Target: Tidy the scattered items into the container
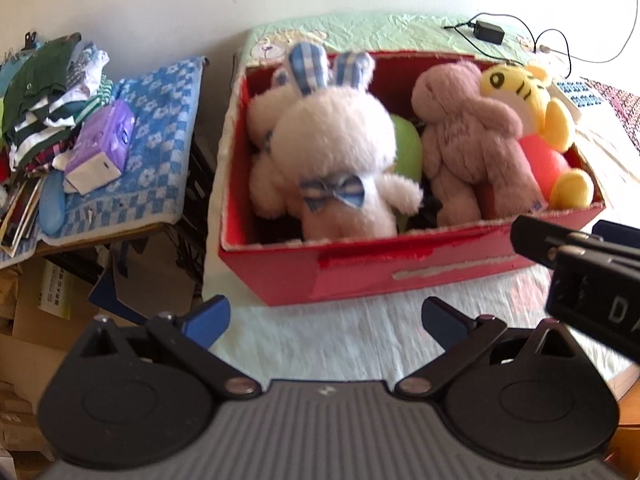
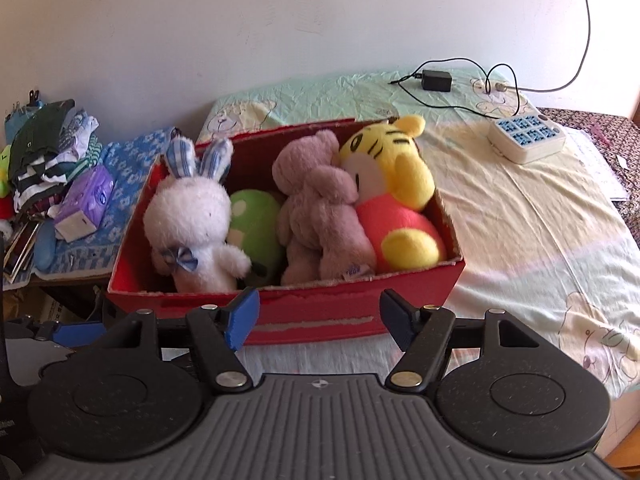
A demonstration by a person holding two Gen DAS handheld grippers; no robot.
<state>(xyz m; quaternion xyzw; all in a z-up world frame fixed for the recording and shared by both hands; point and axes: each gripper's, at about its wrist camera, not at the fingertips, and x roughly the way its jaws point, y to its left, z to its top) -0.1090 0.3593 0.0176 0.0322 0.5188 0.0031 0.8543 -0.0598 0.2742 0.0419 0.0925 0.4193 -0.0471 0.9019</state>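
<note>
- Right wrist view looks down on the red cardboard box, which sits on the bed sheet near its left edge; four plush toys are packed inside it.
- From left to right they are a white rabbit with checked ears, a green spotted plush wedged low, a mauve bear lying back-up, and a yellow tiger leaning on the right wall.
- I judge the toys light, soft and squashy; pads would sink in, so a pinch on a limb, an ear or the narrow of the body should hold better than one across a fat belly.
- The box looks light too, with torn, frayed rims; I would expect it to slide or buckle if pushed by one wall.
- No loose toy shows on the sheet, so the tidying looks close to done.
- Right gripper stands wide apart and empty, hanging just short of the box's near wall.
- Left gripper also has its jaws spread with nothing between them.
- Only the right wrist view shows the white power strip and the sheet's right half.
- Left wrist view alone shows the right gripper's body intruding at its right edge, and more of the cluttered side table with folded clothes and a purple tissue pack.
</note>
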